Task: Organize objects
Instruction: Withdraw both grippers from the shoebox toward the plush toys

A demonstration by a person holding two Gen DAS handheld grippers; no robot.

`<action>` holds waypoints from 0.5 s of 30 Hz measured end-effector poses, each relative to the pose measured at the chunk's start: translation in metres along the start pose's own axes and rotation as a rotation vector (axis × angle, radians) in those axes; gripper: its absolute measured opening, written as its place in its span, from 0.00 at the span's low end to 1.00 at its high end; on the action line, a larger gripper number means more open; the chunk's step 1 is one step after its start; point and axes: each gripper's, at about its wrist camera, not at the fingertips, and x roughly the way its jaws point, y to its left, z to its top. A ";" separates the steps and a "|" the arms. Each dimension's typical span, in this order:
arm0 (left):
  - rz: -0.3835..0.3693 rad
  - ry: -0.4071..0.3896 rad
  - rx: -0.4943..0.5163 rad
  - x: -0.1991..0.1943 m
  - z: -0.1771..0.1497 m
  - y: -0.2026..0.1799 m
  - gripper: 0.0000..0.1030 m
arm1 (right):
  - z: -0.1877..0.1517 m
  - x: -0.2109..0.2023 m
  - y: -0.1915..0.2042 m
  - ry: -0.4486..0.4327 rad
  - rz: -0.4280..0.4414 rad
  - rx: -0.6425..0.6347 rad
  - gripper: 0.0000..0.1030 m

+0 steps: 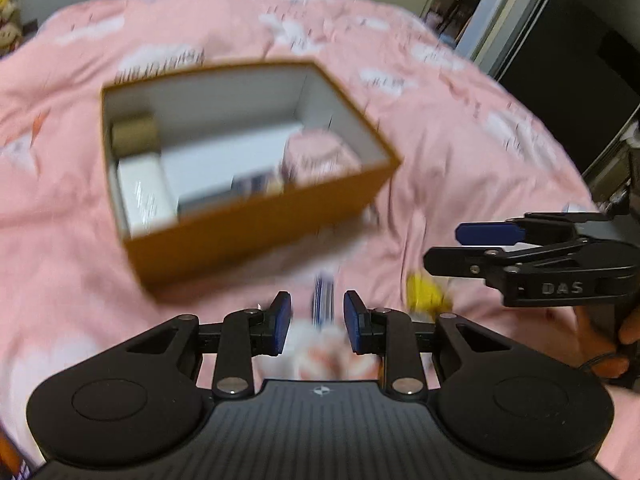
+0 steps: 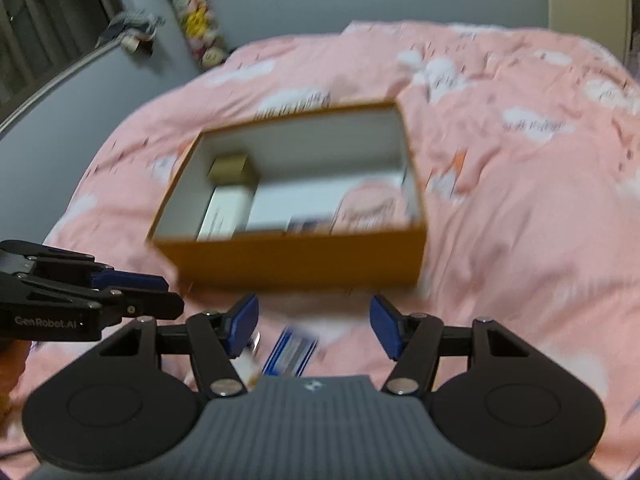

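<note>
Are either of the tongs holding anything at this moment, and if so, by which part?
Nothing is held. The left tongs and right tongs both stand open with nothing between their pads, above the bedspread in front of the orange box.

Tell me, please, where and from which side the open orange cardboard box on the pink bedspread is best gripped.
Probably the orange cardboard box by its near long wall, from above: the top is open, so one finger can slip inside that thin upright wall where the rim looks free of contents, the other outside.
</note>
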 end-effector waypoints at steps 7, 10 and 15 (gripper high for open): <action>0.024 0.087 -0.020 0.015 -0.027 -0.007 0.31 | -0.040 0.002 0.018 0.126 -0.048 -0.072 0.82; 0.025 0.094 0.003 0.016 -0.035 -0.012 0.31 | -0.052 0.008 0.022 0.191 -0.051 -0.085 0.83; 0.051 0.120 0.029 0.018 -0.046 -0.010 0.31 | -0.055 0.020 0.017 0.262 -0.027 -0.052 0.82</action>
